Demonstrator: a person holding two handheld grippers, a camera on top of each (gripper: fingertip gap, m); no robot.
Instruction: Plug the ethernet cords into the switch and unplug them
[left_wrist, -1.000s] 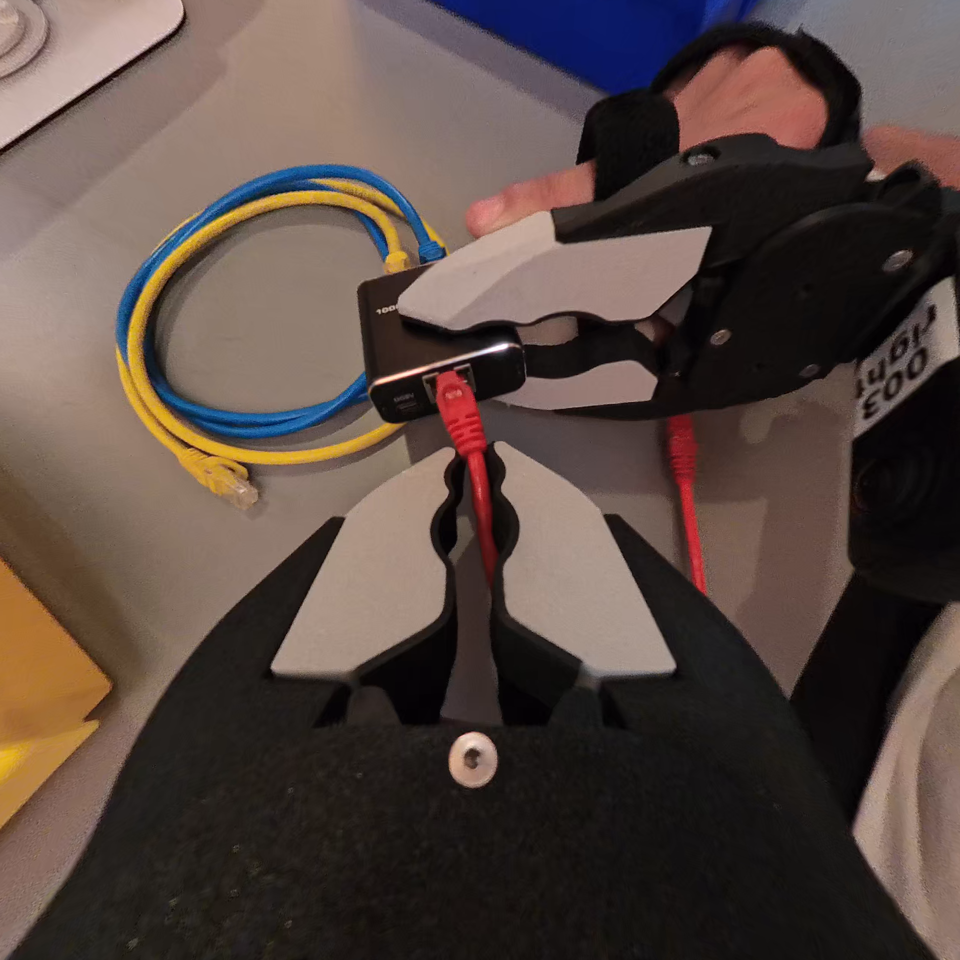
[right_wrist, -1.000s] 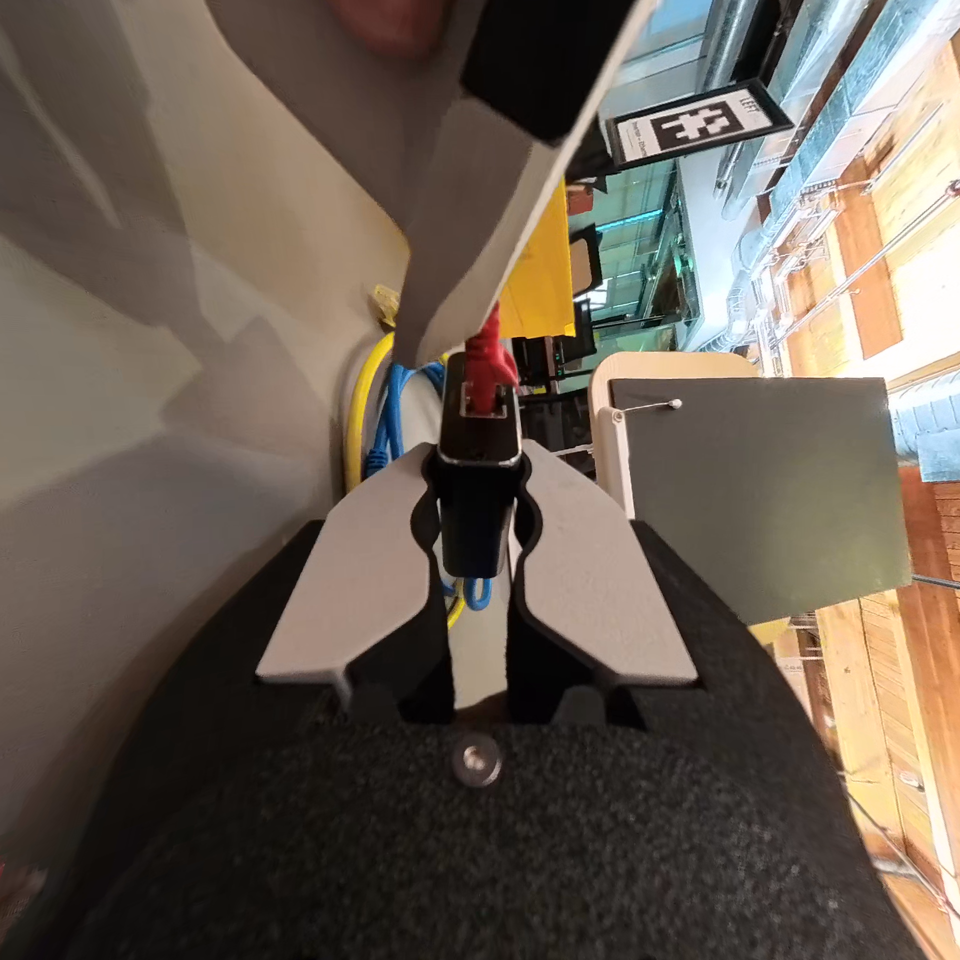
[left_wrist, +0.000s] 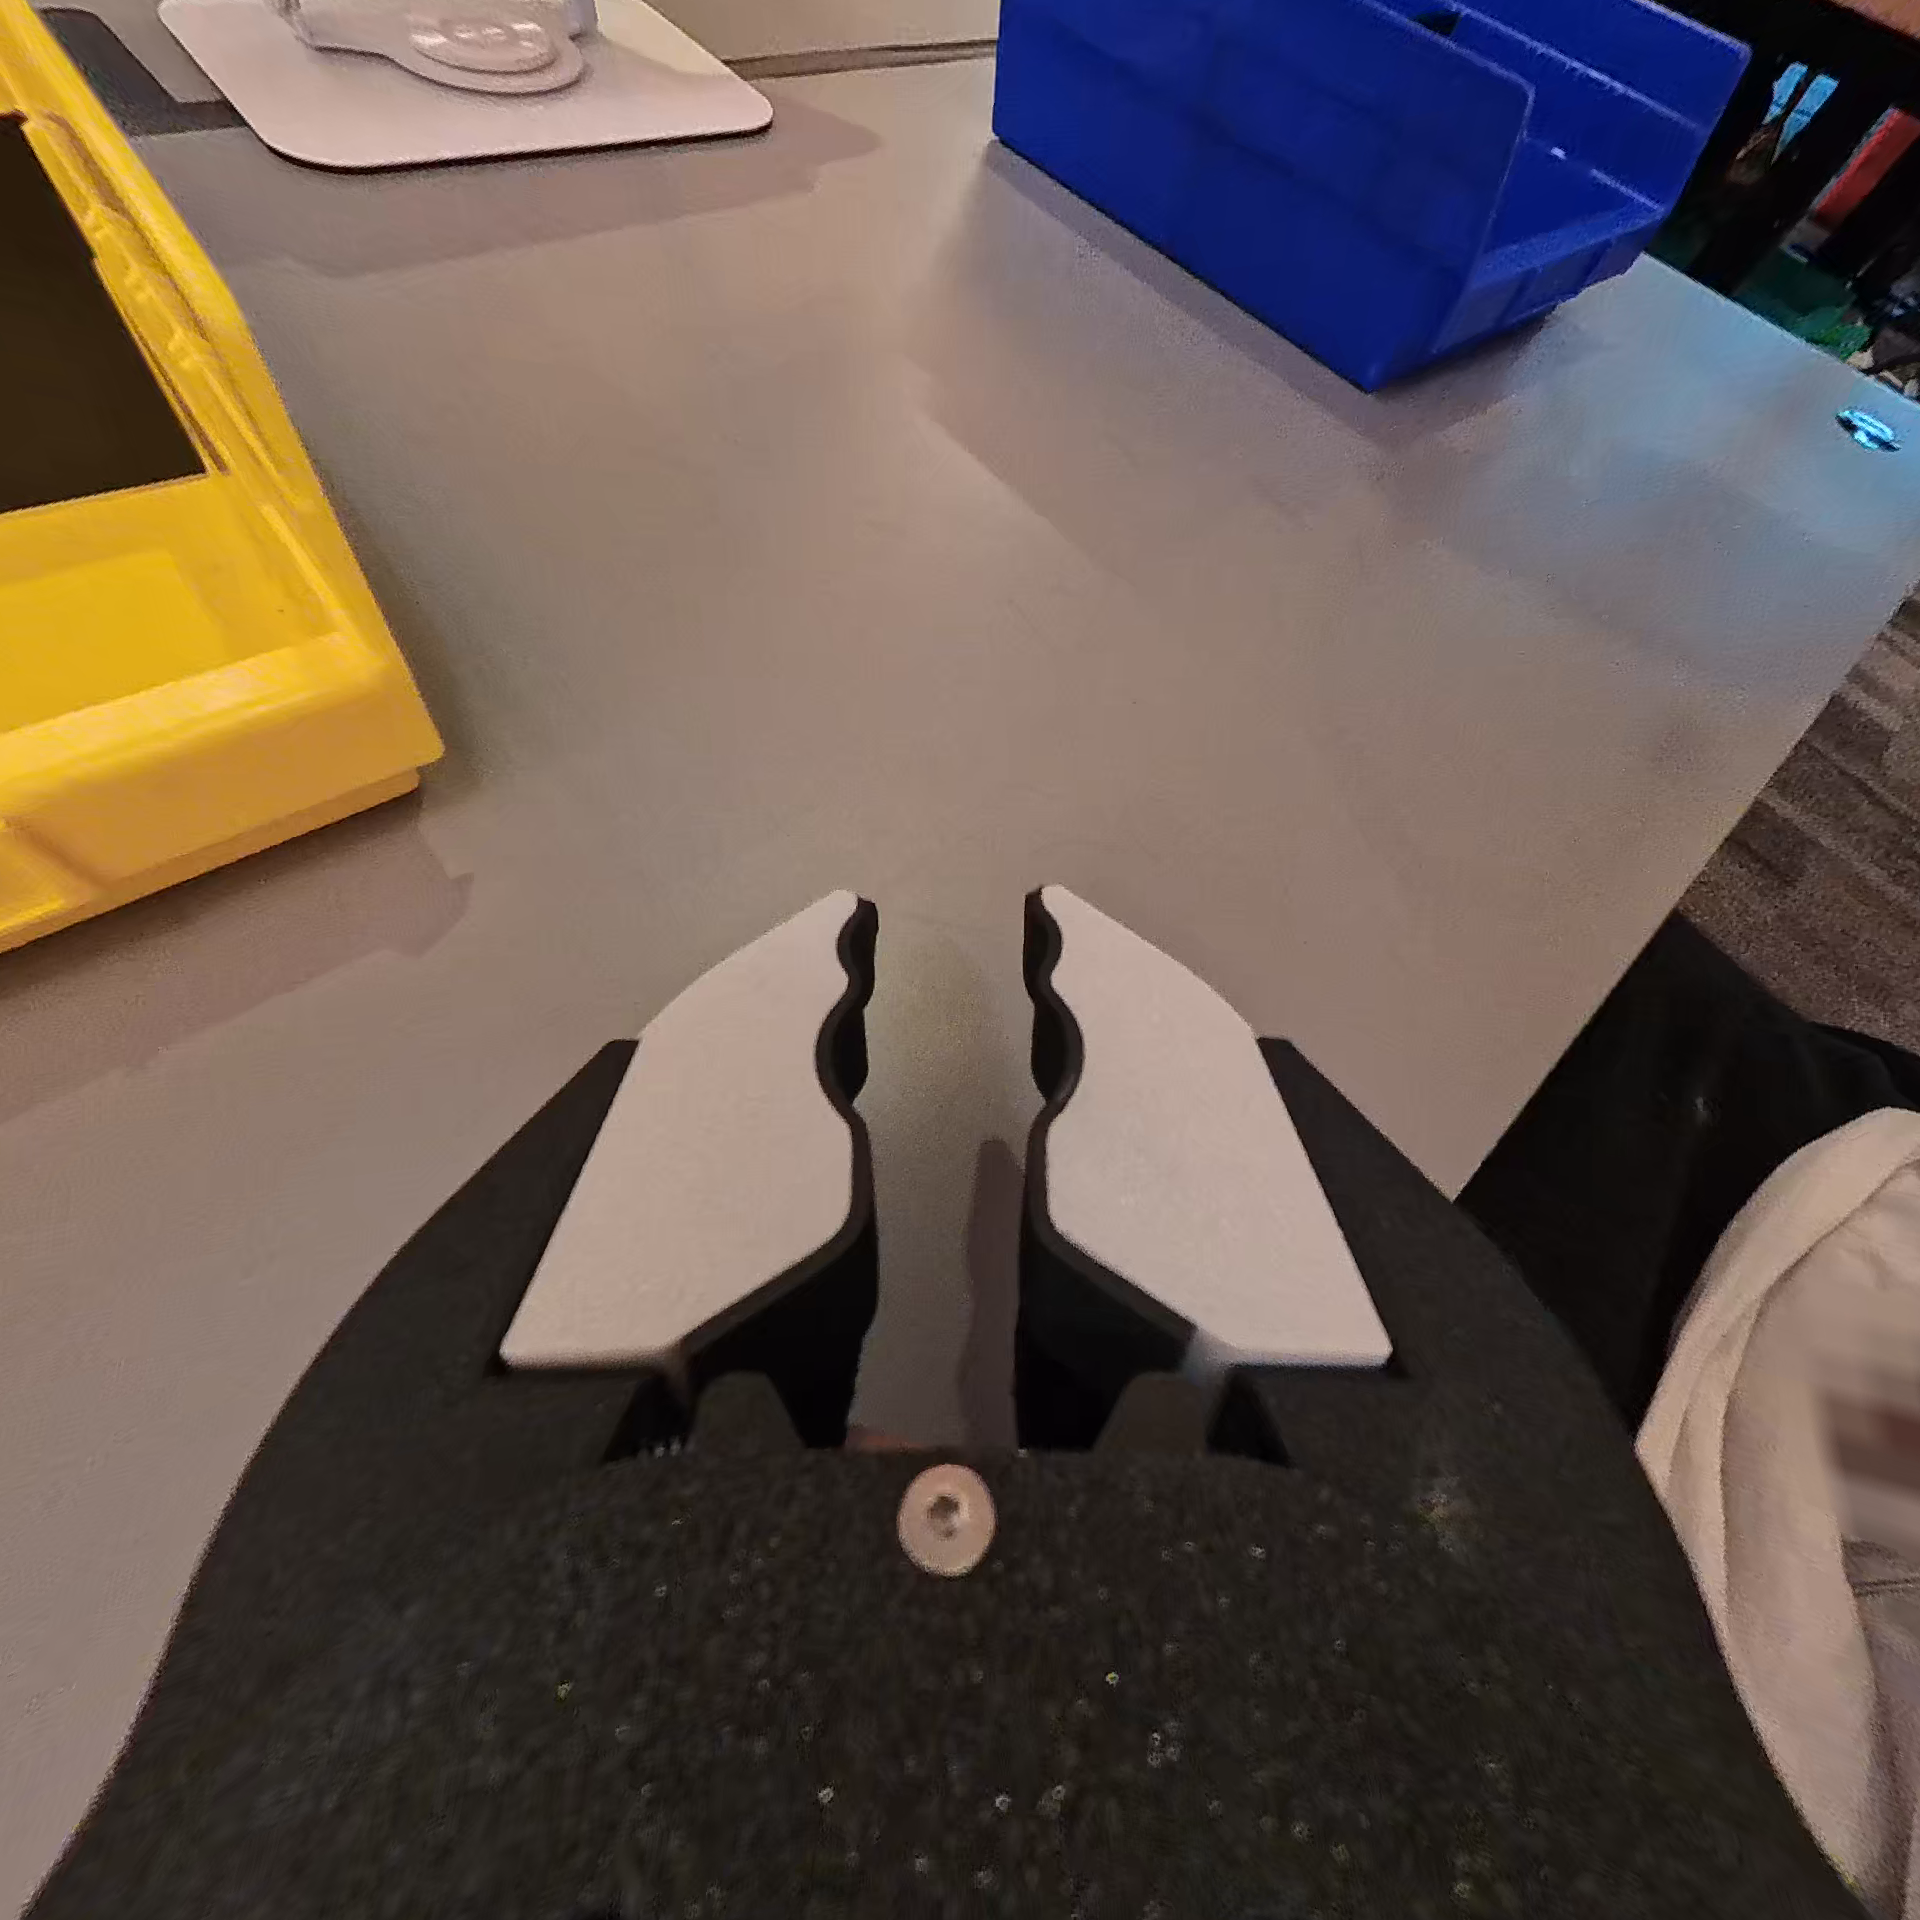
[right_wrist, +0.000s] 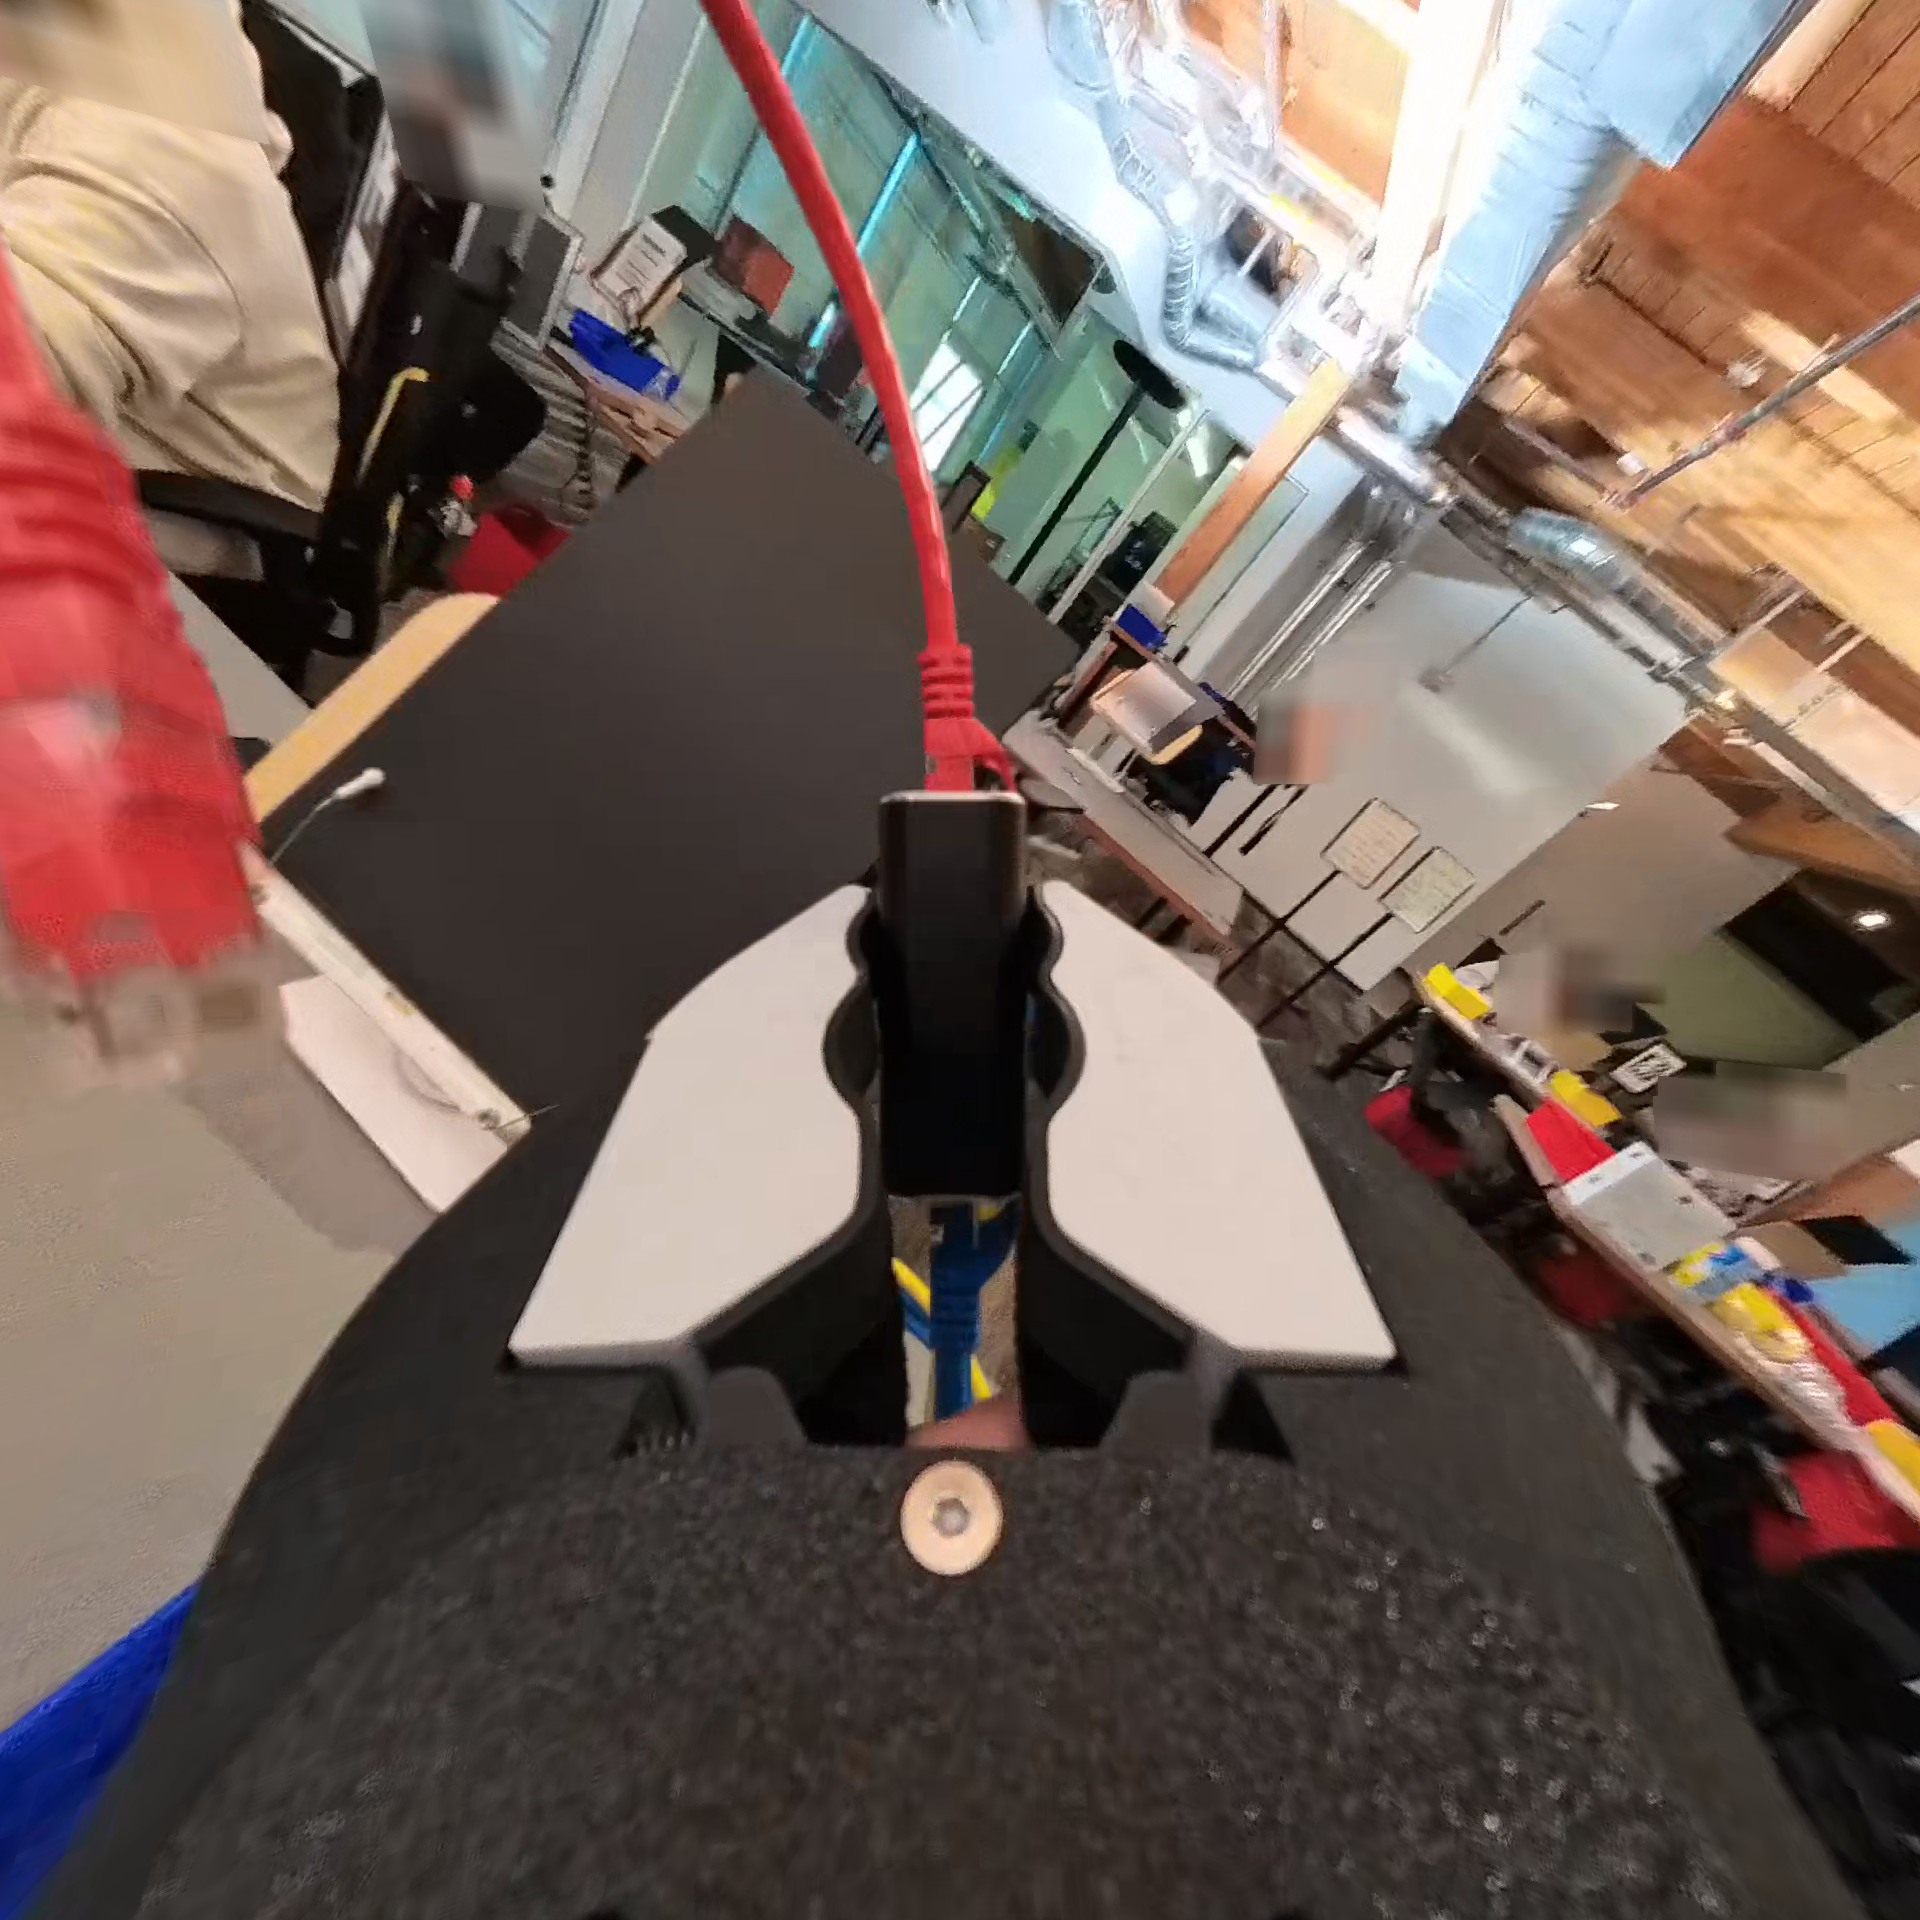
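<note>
My right claw (right_wrist: 951, 904) pinches the switch (right_wrist: 948, 997), red cord (right_wrist: 883, 343) plugged ahead; left claw (left_wrist: 951, 914) spread, empty; unplugging remains.

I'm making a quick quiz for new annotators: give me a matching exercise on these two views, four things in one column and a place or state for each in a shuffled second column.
Things:
1. left hand-held gripper
2. switch
3. red cord
4. yellow bin

Places or states:
A. plugged into the far end of the switch
B. on the grey table, left of the open jaws
C. open, holding nothing
D. clamped between the fingers of the right hand-held gripper

Pairs: 1-C, 2-D, 3-A, 4-B
</note>
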